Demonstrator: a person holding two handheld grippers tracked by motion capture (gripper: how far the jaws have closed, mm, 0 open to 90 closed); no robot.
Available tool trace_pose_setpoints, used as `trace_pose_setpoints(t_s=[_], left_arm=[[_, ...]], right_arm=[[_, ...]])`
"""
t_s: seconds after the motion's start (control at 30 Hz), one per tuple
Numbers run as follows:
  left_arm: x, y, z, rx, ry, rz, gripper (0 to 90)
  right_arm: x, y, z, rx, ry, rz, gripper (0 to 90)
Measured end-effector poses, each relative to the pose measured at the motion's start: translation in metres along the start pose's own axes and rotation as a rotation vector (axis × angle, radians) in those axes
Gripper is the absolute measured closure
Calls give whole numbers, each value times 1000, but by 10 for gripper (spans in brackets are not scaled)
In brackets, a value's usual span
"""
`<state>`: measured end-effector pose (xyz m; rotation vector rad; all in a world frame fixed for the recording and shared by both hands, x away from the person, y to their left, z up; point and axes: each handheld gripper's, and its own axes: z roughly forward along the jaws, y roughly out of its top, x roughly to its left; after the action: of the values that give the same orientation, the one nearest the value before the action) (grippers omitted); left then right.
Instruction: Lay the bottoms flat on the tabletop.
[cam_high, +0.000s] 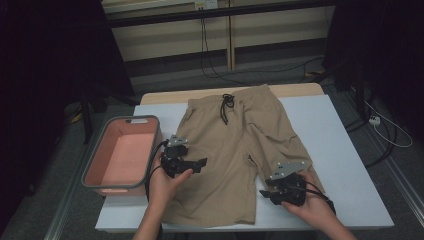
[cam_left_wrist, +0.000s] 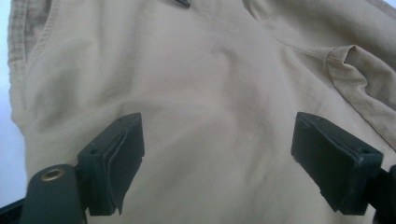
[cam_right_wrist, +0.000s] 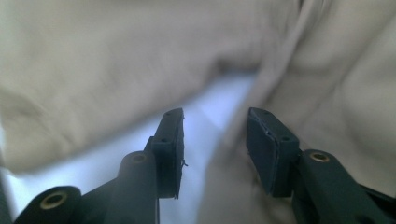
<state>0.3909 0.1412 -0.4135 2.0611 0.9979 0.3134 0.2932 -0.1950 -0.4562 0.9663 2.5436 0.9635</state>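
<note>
2 grippers over the shorts (cam_high: 235, 150), nothing folded yet: left gripper (cam_high: 197, 164) jaws wide, right gripper (cam_high: 267, 192) jaws half apart at the hem, gripping nothing.

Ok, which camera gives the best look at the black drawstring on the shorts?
The high view: the black drawstring hangs knotted from the waistband of the tan shorts, seen whole. The left gripper view catches what may be its dark tip at the top edge; the right gripper view shows blurred tan cloth.
</note>
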Motion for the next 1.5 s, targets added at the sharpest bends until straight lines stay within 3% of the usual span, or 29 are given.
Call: trace_pose_setpoints(t_s=[0.17,0.2,0.3,0.5,0.7,0.73,0.83,0.93,1.07,1.23,1.5], left_arm=[[1,1,-1,-7,9,-7,172],[1,1,-1,-8,6,-6,173],[-1,2,-2,-13,5,3,173],[0,1,-1,-6,7,0,173],[0,2,-2,-14,7,-1,173],[0,2,-2,-13,8,-1,173],[1,2,-2,-11,4,-1,173],[0,2,-3,-14,4,1,173],[-1,2,-3,-14,3,3,171],[-3,2,-2,-11,0,2,171],[-3,2,-1,-10,-9,2,170]], right_arm=[[-6,-6,-5,-18,-16,34,786],[-8,-6,-5,-18,-12,49,900],[-9,-1,-2,-17,13,70,900],[12,32,7,-106,134,74,900],[19,41,29,-89,169,77,900],[19,39,30,-89,169,79,887],[14,34,26,-98,154,102,737],[7,31,11,-124,130,115,582],[-3,22,-14,-149,103,139,460],[-19,5,-41,-185,35,170,406],[-51,-19,-58,-158,-83,223,406]])
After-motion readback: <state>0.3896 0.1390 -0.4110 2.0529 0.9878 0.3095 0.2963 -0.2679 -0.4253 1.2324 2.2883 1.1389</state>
